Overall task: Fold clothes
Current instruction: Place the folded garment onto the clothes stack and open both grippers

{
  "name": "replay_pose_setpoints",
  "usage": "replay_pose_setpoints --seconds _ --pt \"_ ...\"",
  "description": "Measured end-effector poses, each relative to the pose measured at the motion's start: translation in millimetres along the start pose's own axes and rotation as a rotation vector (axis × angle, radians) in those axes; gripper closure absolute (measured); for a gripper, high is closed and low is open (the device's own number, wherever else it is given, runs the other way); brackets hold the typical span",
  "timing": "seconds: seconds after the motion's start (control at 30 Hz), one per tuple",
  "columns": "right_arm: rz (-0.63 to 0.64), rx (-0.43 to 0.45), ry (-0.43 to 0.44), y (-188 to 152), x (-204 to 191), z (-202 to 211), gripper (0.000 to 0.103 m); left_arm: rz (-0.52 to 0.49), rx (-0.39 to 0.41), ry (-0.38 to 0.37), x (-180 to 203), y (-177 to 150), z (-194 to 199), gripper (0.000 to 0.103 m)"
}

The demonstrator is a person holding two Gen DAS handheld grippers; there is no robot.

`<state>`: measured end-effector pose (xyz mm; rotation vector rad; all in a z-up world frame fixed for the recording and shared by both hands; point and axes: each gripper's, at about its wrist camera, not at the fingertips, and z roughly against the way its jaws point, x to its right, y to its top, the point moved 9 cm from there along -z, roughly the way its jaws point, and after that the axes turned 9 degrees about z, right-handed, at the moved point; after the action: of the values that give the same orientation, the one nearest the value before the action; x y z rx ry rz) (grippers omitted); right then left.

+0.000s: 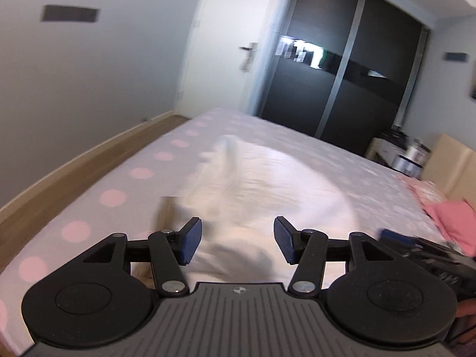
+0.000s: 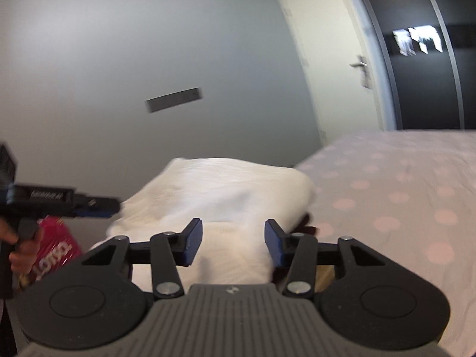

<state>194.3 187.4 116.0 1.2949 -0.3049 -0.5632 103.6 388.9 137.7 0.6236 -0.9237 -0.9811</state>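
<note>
Jaws spread wide on left gripper [image 1: 238, 239] and right gripper [image 2: 229, 242]; nothing gripped, white garment [image 1: 267, 184] seen lying on bed [image 1: 119, 196].

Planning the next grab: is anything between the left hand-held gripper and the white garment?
Nothing visible. The left hand-held gripper is open, with the white garment lying directly ahead of it on the bed.

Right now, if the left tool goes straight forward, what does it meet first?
Most likely the white garment lying on the dotted bed sheet. The left tool is open and points over it; depth is unclear.
</note>
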Motion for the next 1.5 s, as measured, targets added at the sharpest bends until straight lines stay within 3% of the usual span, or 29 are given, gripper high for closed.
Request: replay_pose_setpoints --seconds 0.13,0.2,0.3,0.4,0.6,0.73,0.83,0.97,1.1,1.23,1.33,1.43,1.47,1.5 --pt "0.14 -0.071 0.045 -15.7 -38.4 -10.2 0.067 -0.044 -0.029 -0.013 22.7 -7.6 -5.4 0.051" --pt "0.164 -0.147 0.054 -34.4 -48.3 -18.8 0.066 -0.063 -0.049 0.005 26.5 -11.7 -12.8 0.051" --pt "0.148 -0.171 0.065 -41.6 -48.1 -19.1 0.065 -0.07 -0.079 0.03 22.1 -20.4 -22.9 0.051" --pt "0.136 -0.152 0.079 -28.6 -39.1 -10.8 0.063 -0.082 -0.049 0.058 15.3 -21.5 -20.2 0.051" --pt "0.126 -0.067 -0.054 17.2 3.7 -10.7 0.06 -0.151 0.029 0.107 11.9 -2.3 -18.8 0.051" --pt "0.034 -0.044 -0.14 41.8 39.5 -36.3 0.062 -0.118 0.085 0.102 8.8 29.6 -36.4 0.051" --pt "0.002 -0.041 -0.148 49.0 49.4 -60.6 0.062 -0.068 0.066 0.111 -3.1 39.3 -58.9 0.053" --pt "0.016 -0.111 -0.155 32.8 49.4 -99.7 0.062 -0.009 0.016 0.159 -29.1 35.1 -84.1 0.054" --pt "-0.009 -0.162 -0.152 9.3 53.4 -124.6 0.062 0.028 -0.009 0.154 -45.4 26.3 -89.3 0.053" --pt "-0.002 -0.147 -0.145 11.5 53.1 -120.2 0.061 0.014 0.012 0.149 -42.0 27.6 -80.2 0.052" --pt "-0.001 -0.128 -0.131 20.6 52.5 -99.3 0.049 -0.042 0.049 0.172 -27.7 33.1 -65.0 0.053" --pt "0.009 -0.111 -0.129 27.9 53.2 -67.7 0.047 -0.102 0.074 0.188 -3.7 32.0 -44.2 0.052" --pt "0.016 -0.11 -0.134 28.9 54.0 -53.4 0.038 -0.118 0.079 0.183 5.8 30.8 -36.9 0.052" --pt "0.023 -0.108 -0.14 30.0 54.8 -39.1 0.035 -0.129 0.079 0.17 16.4 28.9 -30.9 0.049"
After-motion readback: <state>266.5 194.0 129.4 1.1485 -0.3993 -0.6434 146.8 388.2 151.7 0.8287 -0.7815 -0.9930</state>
